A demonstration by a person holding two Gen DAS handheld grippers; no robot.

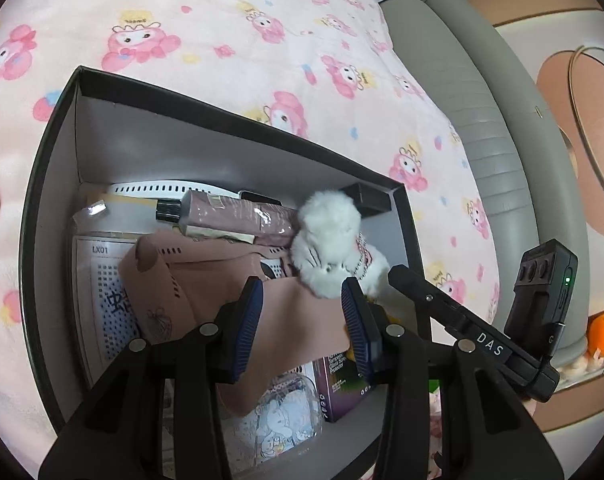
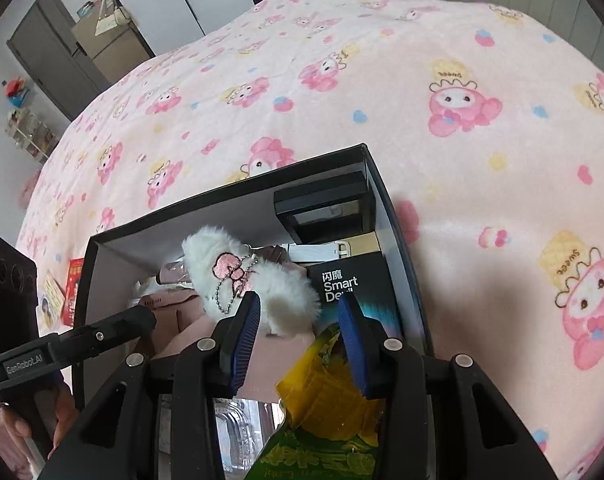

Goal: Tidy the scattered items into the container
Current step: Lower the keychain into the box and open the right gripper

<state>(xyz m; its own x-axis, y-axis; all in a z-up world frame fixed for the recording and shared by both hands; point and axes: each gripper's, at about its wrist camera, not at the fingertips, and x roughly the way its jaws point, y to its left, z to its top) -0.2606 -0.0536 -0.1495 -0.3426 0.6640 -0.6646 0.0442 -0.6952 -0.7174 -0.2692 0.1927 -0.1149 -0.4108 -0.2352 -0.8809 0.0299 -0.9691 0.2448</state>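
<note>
- On the far left of the right wrist view, some small cards and a red packet point(image 2: 72, 292) lie on the bed point(image 2: 482, 200), just outside the wall of the box. I judge these are the scattered items still to be collected.
- My left claw point(image 1: 302, 316) hangs over the black box point(image 1: 50, 184). Its fingers are apart and hold nothing; only the pink cloth point(image 1: 206, 280) lies below them.
- The box is well filled: a pink folded umbrella point(image 1: 238, 216), the cloth, a perforated white card, and the white fluffy toy point(image 1: 330, 248) on top near the right wall.
- My right claw point(image 2: 298, 332) is also over the box, fingers apart. The yellow-green snack bag point(image 2: 330, 400) lies between and below them, but I cannot tell if a finger touches it; it does not look clamped.
- Right of the toy I see a black carton marked "Smart" point(image 2: 342, 284) inside the box.
- I judge the step in hand is the release of the snack bag into the box.
- The next move calls for lifting the right claw clear of the rim, then carrying one claw left over the wall to the cards, and closing on a thin edge against the soft bed.
</note>
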